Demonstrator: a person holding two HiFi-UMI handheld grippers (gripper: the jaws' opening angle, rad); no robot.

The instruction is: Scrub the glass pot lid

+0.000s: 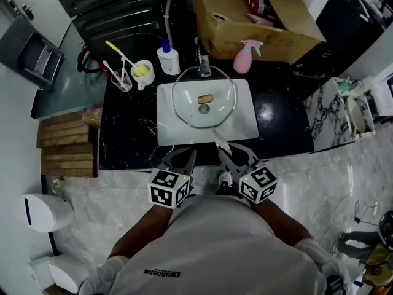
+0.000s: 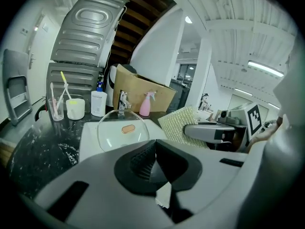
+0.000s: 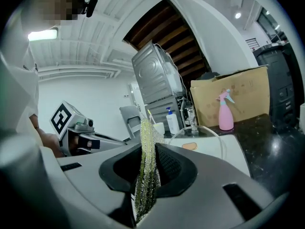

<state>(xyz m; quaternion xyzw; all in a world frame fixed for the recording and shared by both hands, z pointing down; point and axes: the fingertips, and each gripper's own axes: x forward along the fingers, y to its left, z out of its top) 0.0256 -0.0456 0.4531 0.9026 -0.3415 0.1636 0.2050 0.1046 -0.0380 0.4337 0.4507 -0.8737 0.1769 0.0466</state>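
Left tongs [image 2: 153, 152] are shut tight, pad on pad, with nothing between them. Right tongs [image 3: 147, 171] are clamped on a glittery yellow-green scrub pad [image 3: 144, 173], which stands on edge and sticks up past the tips. Both pairs hover side by side at the near edge of the bench [image 1: 128, 134], just short of the white sink [image 1: 247, 129].

In that sink is the glass pot lid [image 1: 186, 108]. It's round, so it has no long axis of its own. It sits tilted rather than flat, its upper rim back by the tap [image 1: 204, 64] and its knob side facing the person. The oblong brownish knob [image 1: 205, 98] lies left to right. The scrub pad is apart from the glass, near its front rim.

Behind the sink on the left, a clear tumbler [image 1: 121, 80] holds toothbrushes, and a white cup [image 1: 142, 72] has something yellow in it. Beside them is a white pump bottle [image 1: 167, 61] with a blue top. To the right of the tap stands a pink spray bottle [image 1: 243, 58].

Further back is an open cardboard box [image 1: 228, 28] (there's a red item inside, too small to name). The bench is black stone with white veining. The floor [image 1: 116, 201] is pale marble, and wooden slats [image 1: 64, 143] lie to the left.
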